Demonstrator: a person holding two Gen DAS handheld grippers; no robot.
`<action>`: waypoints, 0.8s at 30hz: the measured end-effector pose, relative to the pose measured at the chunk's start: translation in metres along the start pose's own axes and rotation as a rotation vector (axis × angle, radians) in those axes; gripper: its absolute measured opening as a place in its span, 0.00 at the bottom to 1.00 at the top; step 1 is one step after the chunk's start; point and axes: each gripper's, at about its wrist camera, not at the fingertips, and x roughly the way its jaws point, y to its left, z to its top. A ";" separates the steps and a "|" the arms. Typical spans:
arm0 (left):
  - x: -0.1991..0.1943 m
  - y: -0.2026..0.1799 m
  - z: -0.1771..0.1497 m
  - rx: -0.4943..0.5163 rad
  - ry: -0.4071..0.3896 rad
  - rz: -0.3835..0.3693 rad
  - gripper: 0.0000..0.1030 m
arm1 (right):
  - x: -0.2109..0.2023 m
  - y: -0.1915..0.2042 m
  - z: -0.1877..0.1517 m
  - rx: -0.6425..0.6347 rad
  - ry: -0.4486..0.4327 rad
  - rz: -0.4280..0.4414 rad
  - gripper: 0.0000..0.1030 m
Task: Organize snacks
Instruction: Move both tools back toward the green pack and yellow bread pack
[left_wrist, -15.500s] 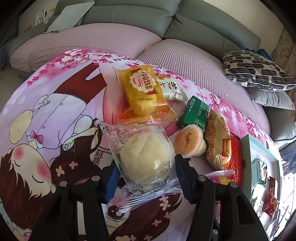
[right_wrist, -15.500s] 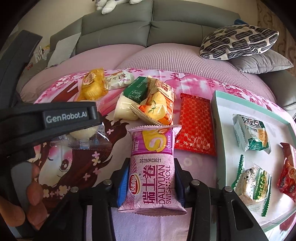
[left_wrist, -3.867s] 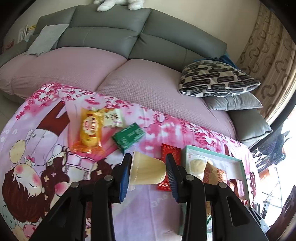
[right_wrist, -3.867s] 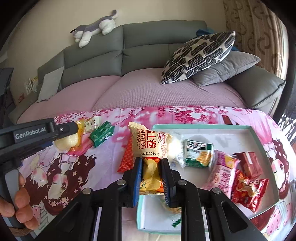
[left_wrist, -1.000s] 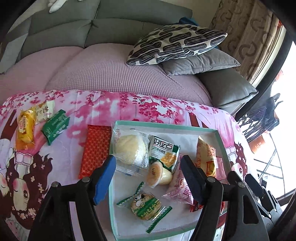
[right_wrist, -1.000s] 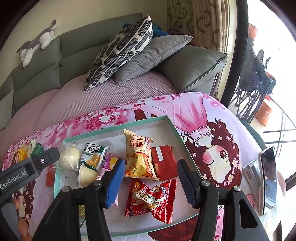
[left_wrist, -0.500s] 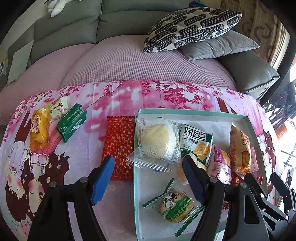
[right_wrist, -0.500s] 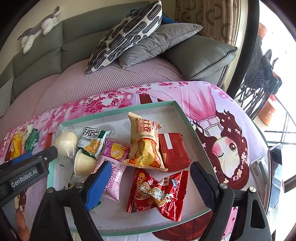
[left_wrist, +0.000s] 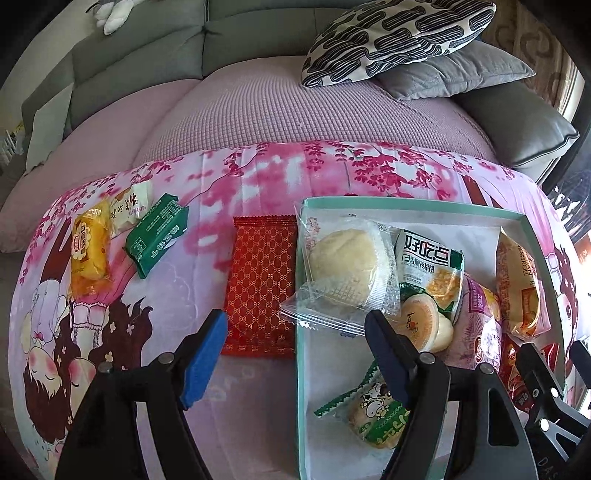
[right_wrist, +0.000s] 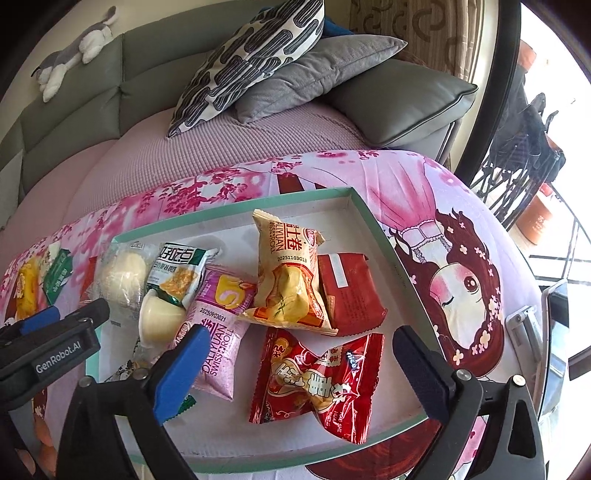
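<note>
A teal tray (left_wrist: 300, 369) (right_wrist: 373, 221) holds several snacks: a bun in clear wrap (left_wrist: 347, 258), a jelly cup (left_wrist: 421, 325), a yellow Swiss roll (right_wrist: 288, 273), a pink Swiss roll (right_wrist: 218, 332) and a red bag (right_wrist: 317, 376). Left of the tray, on the pink cloth, lie a flat red packet (left_wrist: 262, 280), a green packet (left_wrist: 157, 234), a yellow cake packet (left_wrist: 88, 251) and a white packet (left_wrist: 131, 206). My left gripper (left_wrist: 295, 317) hangs over the tray's left rim, jaws opening, pressing nothing. My right gripper (right_wrist: 301, 336) hovers above the red bag, jaws opening wide, empty.
A grey sofa with a pink cover runs behind the table, with a patterned pillow (right_wrist: 251, 59) and a grey cushion on it. A phone on a stand (right_wrist: 554, 325) is at the table's right edge. A plush toy (right_wrist: 74, 48) lies on the sofa back.
Both grippers came lower and their jaws widened, the right one a lot. The left view swung left, bringing the red packet and the loose snacks closer. The snacks in the tray stayed put.
</note>
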 end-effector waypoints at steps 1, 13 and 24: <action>0.001 0.000 0.000 0.000 -0.001 0.002 0.84 | 0.000 0.000 0.000 0.001 -0.001 -0.001 1.00; -0.001 0.009 0.001 -0.030 -0.033 0.000 0.97 | -0.005 0.001 0.001 0.028 -0.048 0.018 1.00; -0.028 0.034 0.007 -0.071 -0.219 0.006 0.97 | -0.022 0.025 0.004 0.053 -0.157 0.106 1.00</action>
